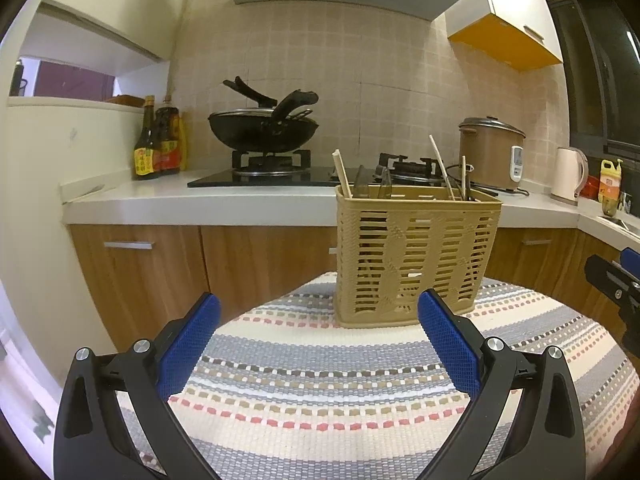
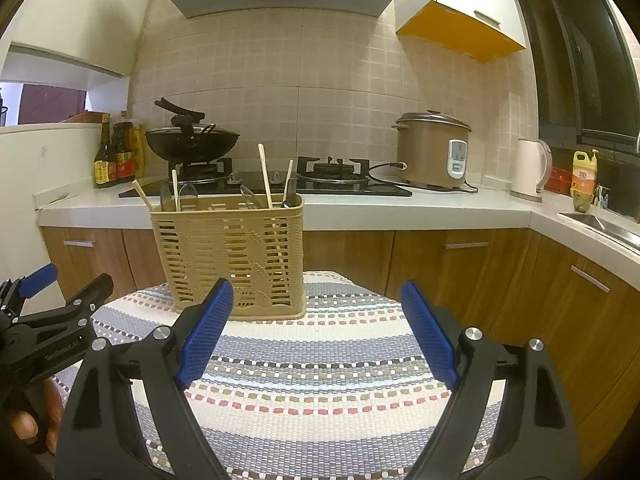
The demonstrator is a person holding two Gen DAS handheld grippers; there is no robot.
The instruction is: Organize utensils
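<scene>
A tan slotted plastic utensil basket [image 1: 414,254] stands upright at the far side of a striped woven mat [image 1: 320,392]; it also shows in the right wrist view [image 2: 232,254]. Wooden chopsticks [image 2: 265,176] and dark-handled utensils [image 2: 290,194] stick out of its top. My left gripper [image 1: 319,310] is open and empty, held above the mat in front of the basket. My right gripper [image 2: 317,296] is open and empty, above the mat to the right of the basket. Each gripper shows at the edge of the other's view.
Behind the mat runs a white counter [image 2: 360,212] over wooden cabinets. On it are a gas hob with a black wok [image 2: 192,142], sauce bottles [image 2: 114,158], a brown rice cooker [image 2: 434,150], a white kettle [image 2: 530,170] and a sink [image 2: 600,224].
</scene>
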